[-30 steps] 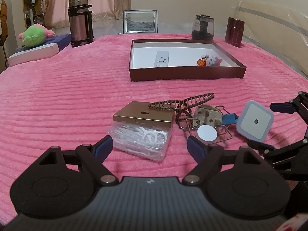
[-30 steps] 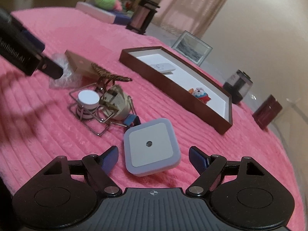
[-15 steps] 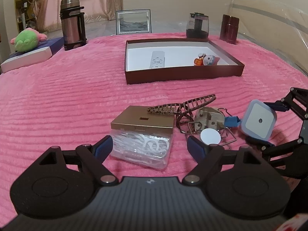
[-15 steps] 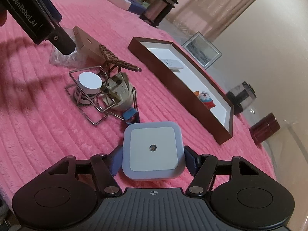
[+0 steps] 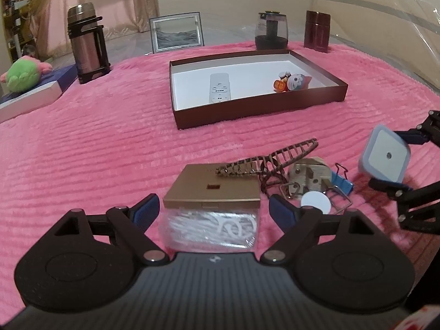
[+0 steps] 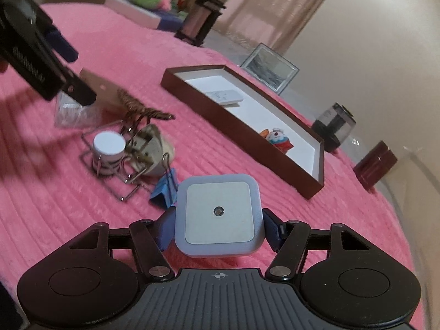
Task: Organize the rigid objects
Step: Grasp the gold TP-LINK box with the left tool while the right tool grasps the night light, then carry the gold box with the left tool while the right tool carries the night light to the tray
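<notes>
My right gripper (image 6: 218,220) is shut on a square blue-rimmed night light (image 6: 219,213), held off the pink blanket; it also shows in the left wrist view (image 5: 385,156). My left gripper (image 5: 213,210) is open, its fingers either side of a gold box (image 5: 213,188) on a clear packet (image 5: 211,229). Beside them lie a brown hair claw (image 5: 269,161), a beige plug (image 5: 308,174), a blue binder clip (image 5: 341,183) and a white-capped jar (image 5: 315,203) in a wire frame. The brown tray (image 5: 258,111) holds a white remote (image 5: 219,88) and small figurines (image 5: 293,81).
At the back stand a steel thermos (image 5: 86,45), a picture frame (image 5: 176,31), a dark glass jar (image 5: 271,31) and a maroon canister (image 5: 317,31). A green plush (image 5: 23,73) lies on a flat box at far left.
My right gripper closed on the night light and lifted it off the blanket. My left gripper moved closer to the gold box and packet.
</notes>
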Demonstrator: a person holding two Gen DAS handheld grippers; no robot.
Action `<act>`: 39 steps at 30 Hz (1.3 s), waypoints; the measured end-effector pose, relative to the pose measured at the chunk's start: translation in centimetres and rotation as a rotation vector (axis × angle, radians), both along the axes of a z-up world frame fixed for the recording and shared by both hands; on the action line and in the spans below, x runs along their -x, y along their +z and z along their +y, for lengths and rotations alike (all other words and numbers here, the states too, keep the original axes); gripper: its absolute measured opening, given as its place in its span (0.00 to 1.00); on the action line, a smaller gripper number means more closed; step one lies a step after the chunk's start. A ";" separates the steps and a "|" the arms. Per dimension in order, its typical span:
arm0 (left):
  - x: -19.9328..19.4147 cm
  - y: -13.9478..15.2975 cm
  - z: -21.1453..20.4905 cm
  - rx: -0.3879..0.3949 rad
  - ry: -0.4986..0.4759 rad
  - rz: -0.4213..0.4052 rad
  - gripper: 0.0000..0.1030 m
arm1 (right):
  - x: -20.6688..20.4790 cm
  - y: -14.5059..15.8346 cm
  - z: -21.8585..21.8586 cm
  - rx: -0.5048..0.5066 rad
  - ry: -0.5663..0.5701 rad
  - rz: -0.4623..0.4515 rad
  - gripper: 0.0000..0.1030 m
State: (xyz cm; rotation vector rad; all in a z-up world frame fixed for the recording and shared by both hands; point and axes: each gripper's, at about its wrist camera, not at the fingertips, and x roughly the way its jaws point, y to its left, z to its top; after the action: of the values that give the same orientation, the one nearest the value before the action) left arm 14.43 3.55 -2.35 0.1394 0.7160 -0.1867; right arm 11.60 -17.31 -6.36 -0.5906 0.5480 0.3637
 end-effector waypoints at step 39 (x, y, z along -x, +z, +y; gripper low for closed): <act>-6.6 0.4 3.9 -0.031 -0.010 0.123 0.81 | -0.9 1.5 -1.2 -0.161 -0.110 0.037 0.60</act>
State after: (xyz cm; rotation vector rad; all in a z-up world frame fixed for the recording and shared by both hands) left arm 21.05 7.42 -1.97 0.1616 0.8413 -0.1951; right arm 12.50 -18.48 -4.87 -0.3979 0.5784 0.3120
